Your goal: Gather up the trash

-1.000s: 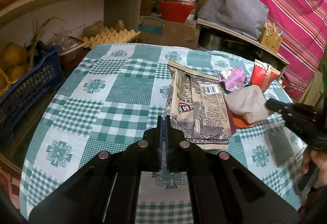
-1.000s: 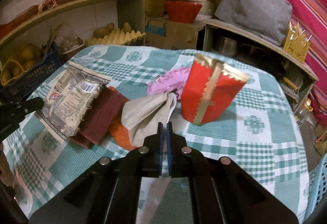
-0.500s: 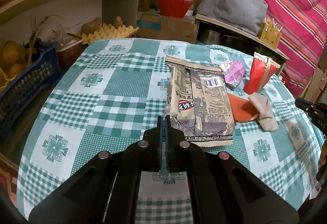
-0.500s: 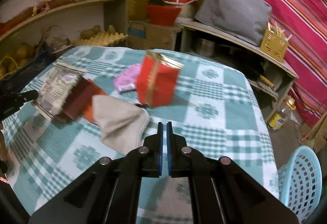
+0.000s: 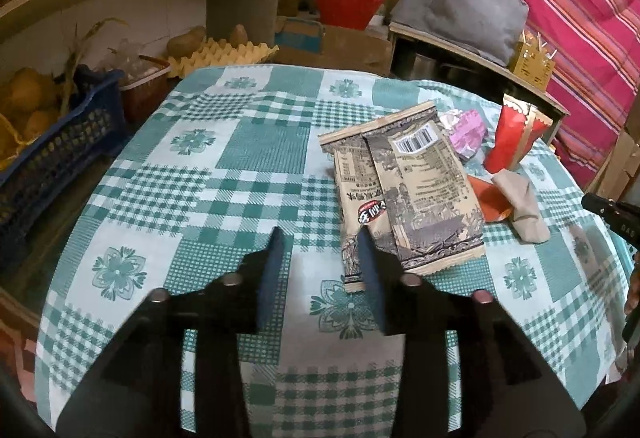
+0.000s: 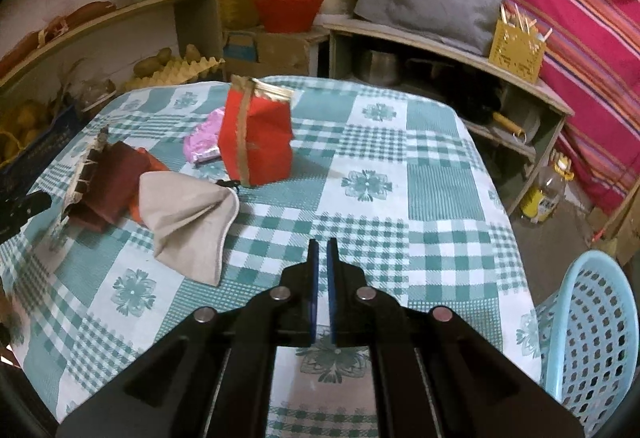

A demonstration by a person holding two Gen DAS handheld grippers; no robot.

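- The left hand-held gripper point(image 5: 320, 250) has its jaws parted about halfway; they have just been opening, and nothing lies between them yet.
- The right hand-held gripper point(image 6: 322, 258) is closed and empty, over bare cloth near the desk's point(image 6: 440, 198) right side.
- The trash sits in a loose cluster on the desk: a flat beige snack bag point(image 5: 404, 194) just ahead of the left jaws, a crumpled pink wrapper point(image 5: 466, 130), an upright red pouch point(image 6: 256, 136), an orange scrap point(image 5: 486, 198), and a soft beige cloth point(image 6: 188, 220).
- The snack bag looks light, thin and slick; lying flat, it likely offers only its edges, so the near crimped seam seems the best place to pinch.
- The red pouch stands puffed and would probably tip if nudged; its top seam looks grippable.
- A blue basket point(image 6: 592, 338) stands off the desk's right edge, likely the bin.
- The left half of the desk is open; its near edge sits close beneath both grippers.
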